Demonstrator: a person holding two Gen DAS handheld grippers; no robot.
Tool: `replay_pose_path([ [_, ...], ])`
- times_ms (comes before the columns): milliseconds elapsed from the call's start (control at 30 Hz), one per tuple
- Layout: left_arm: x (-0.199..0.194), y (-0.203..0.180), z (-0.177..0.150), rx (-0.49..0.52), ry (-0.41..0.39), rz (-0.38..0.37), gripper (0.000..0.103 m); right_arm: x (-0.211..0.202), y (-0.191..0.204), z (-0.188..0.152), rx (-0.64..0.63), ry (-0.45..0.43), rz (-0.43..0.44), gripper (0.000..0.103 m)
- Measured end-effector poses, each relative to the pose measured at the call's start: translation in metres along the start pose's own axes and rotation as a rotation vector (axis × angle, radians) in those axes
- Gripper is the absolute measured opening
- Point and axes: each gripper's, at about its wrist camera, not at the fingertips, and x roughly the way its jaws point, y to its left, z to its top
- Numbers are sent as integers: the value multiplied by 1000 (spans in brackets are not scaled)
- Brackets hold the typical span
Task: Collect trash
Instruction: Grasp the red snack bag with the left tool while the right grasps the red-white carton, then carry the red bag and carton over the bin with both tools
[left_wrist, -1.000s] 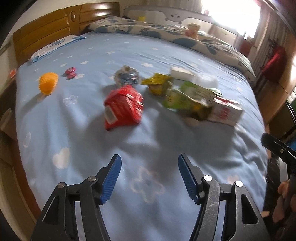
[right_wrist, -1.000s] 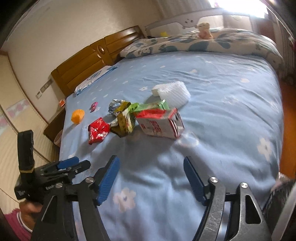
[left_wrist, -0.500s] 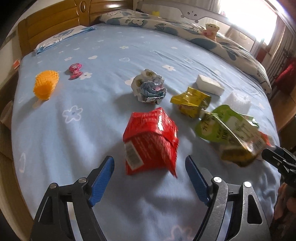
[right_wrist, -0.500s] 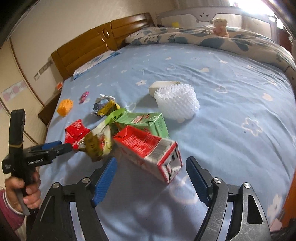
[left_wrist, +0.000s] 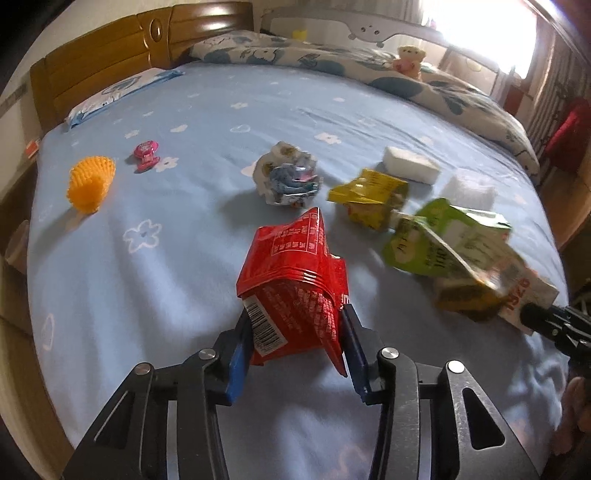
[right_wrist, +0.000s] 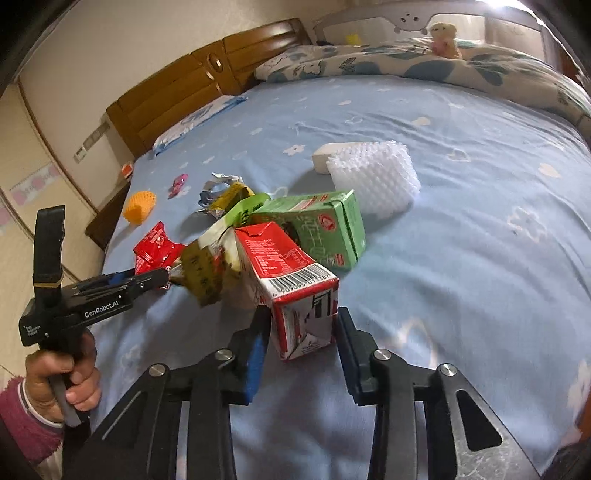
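Trash lies on a blue bed sheet (left_wrist: 184, 258). My left gripper (left_wrist: 295, 328) is shut on a red snack wrapper (left_wrist: 295, 273); the wrapper also shows in the right wrist view (right_wrist: 153, 251). My right gripper (right_wrist: 299, 332) is shut on the end of a red and white carton (right_wrist: 291, 280). A green carton (right_wrist: 321, 229) and a green and yellow pouch (right_wrist: 210, 266) lean against it. In the left wrist view a crumpled foil wrapper (left_wrist: 290, 177), a yellow wrapper (left_wrist: 369, 199) and the green pouch (left_wrist: 443, 243) lie beyond the left gripper.
An orange foam net (left_wrist: 90, 182) and a pink item (left_wrist: 146, 155) lie at the far left. A white foam net (right_wrist: 373, 181) and a white block (left_wrist: 410, 164) lie behind the pile. A wooden headboard (left_wrist: 129, 66) and a rolled quilt (left_wrist: 406, 77) bound the bed.
Both grippers moved forward and closed: the left one around the red wrapper, the right one around the red and white carton.
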Motion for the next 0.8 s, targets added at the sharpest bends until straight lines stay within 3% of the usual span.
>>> replay_pose_path([
  [433,-69,-59,-53,109,-25,-182,42,-82,-2,-59,117,-114,-44,35],
  [800,-106,-104,-74,245,-32,-267,42,-145,-22,-95,193,-184,-91,35],
])
